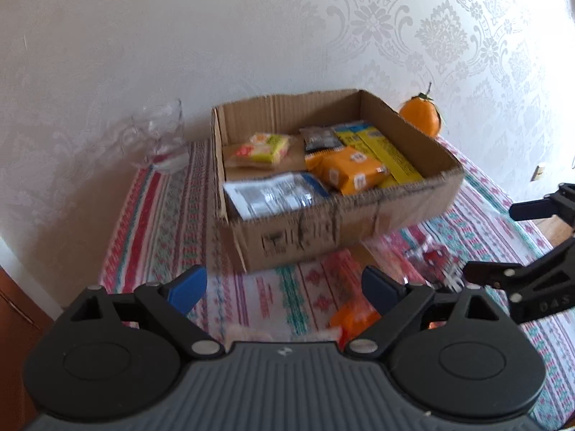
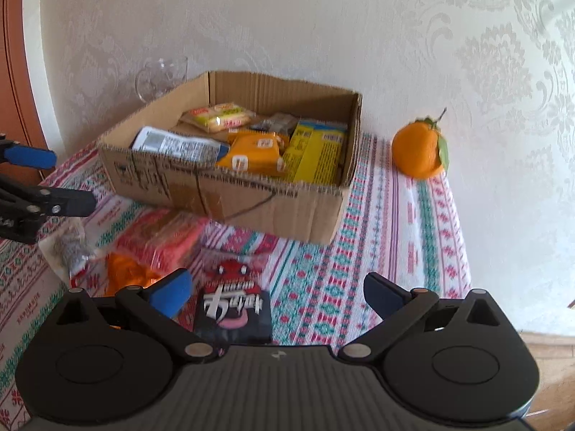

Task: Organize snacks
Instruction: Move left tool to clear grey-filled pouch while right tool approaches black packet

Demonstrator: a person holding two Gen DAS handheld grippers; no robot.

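Snacks (image 2: pixel 251 154) in box (image 2: pixel 287 212); both tongs spread, empty.

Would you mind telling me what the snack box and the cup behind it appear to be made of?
The box looks like plain brown corrugated cardboard, matte: fluting shows along its cut top edges. The cup seems to be clear glass, possibly hard plastic: the wallpaper shows through it and its rim and handle catch glossy highlights.

The cardboard box (image 2: pixel 251 197) is matt, corrugated brown board with rough torn edges. Inside it, the snack packets (image 2: pixel 251 154) look like glossy plastic film. Under the box, the tablecloth (image 2: pixel 395 215) is woven patterned cloth. Behind the box stands a clear jug (image 1: pixel 161 136), probably glass.
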